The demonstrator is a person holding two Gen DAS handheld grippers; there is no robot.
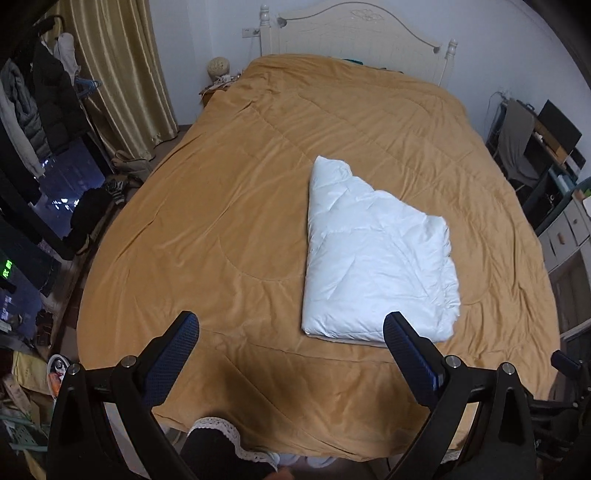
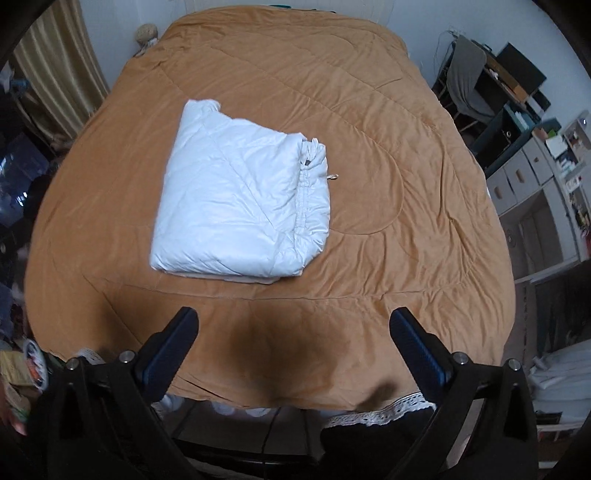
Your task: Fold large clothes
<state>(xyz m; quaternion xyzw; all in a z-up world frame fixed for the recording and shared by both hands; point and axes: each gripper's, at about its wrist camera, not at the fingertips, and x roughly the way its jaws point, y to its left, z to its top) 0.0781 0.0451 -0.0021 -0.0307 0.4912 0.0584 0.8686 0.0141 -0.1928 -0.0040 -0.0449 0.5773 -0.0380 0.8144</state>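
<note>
A white padded garment (image 1: 373, 254) lies folded into a thick, roughly square bundle on the tan quilt (image 1: 221, 206) that covers the bed. In the right wrist view the same white bundle (image 2: 236, 206) sits left of centre, its gathered hem and a small tag facing right. My left gripper (image 1: 291, 328) hangs high above the near part of the bed, open, with nothing between its fingers; the bundle's near right corner shows just behind its right finger (image 1: 402, 336). My right gripper (image 2: 291, 325) is also open and empty, above bare quilt (image 2: 406, 184) nearer than the bundle.
A white headboard (image 1: 354, 33) stands at the far end. Gold curtains (image 1: 122, 62) and hanging coats (image 1: 33, 99) fill the left side. A chair and cluttered desk (image 2: 480, 88) and white drawers (image 2: 524, 173) line the right. Lace-trimmed dark fabric (image 2: 373, 413) shows at the bed's near edge.
</note>
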